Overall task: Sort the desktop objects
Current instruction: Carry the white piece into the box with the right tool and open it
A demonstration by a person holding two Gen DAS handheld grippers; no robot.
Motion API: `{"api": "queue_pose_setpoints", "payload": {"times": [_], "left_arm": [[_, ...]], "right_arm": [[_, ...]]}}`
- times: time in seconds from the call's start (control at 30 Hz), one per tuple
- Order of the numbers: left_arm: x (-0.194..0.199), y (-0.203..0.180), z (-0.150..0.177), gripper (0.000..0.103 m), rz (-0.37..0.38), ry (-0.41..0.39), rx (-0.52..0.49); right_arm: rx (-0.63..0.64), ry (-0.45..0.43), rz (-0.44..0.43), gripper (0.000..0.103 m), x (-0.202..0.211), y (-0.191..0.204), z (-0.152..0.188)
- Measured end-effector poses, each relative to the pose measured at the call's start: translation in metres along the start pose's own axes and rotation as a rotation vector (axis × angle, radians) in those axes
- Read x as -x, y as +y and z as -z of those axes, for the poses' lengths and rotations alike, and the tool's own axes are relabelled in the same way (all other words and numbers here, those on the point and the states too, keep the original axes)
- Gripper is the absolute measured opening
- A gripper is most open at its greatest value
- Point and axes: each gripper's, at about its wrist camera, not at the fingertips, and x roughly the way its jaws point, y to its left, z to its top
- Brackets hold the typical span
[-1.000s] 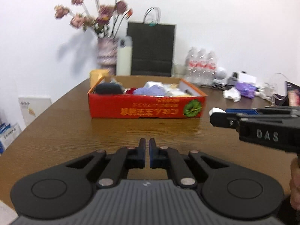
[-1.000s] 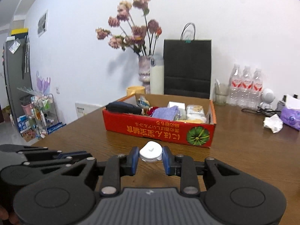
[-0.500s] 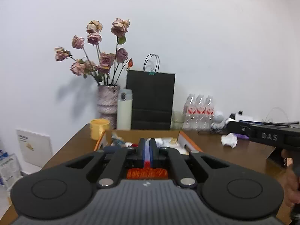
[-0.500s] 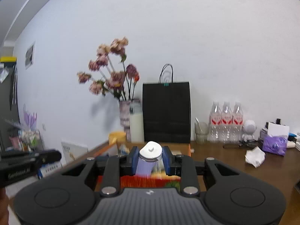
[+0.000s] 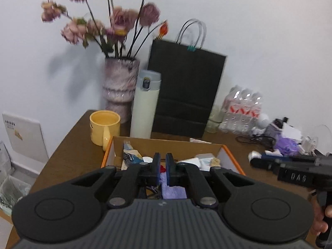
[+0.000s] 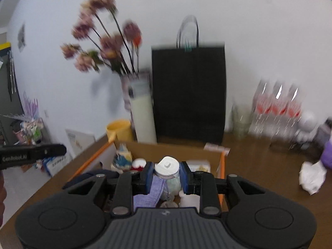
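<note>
Small jar (image 6: pixel 167 168) pinched btwn R jaws, over box (image 6: pixel 172 148).

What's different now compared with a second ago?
Both grippers have moved forward from the table's near side to hover over the orange box. The right gripper still clamps the white-capped jar; the left gripper stays shut and empty.

Both wrist cams look forward along their tool fingers, tilted slightly down, close above the box (image 5: pixel 232 159) (image 6: pixel 223 166) on the bench (image 5: pixel 72 145) (image 6: pixel 259 161). Left cam sits left of the right one. Shared: box, mug (image 5: pixel 104 127) (image 6: pixel 119 129), flask (image 5: pixel 145 105) (image 6: pixel 143 114), black bag (image 5: pixel 186 91) (image 6: pixel 188 93), bottles (image 5: pixel 242 110) (image 6: pixel 276 112). Each sees the other tool at frame edge.
</note>
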Motion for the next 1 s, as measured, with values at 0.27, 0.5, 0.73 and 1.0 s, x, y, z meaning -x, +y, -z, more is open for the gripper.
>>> {"api": "queue_pose_setpoints", "payload": {"times": [0.27,0.5,0.73,1.0], "left_arm": [[-0.071,0.004,0.005,0.006,-0.028,0.14,-0.046],[-0.107,0.014,0.028,0.007,-0.026,0.278,-0.042],[-0.116,0.008,0.017,0.094,-0.104,0.325,-0.055],[-0.104,0.005,0.005,0.103,-0.165,0.325,-0.021]], "right_arm": [[-0.006,0.264,-0.196,0.026,-0.085,0.022,0.007],[-0.019,0.389,-0.163,0.044,-0.138,0.038,0.021],[-0.049,0.353,-0.058,0.079,-0.125,0.015,0.003],[-0.12,0.382,0.121,0.1,-0.111,-0.021,-0.007]]}}
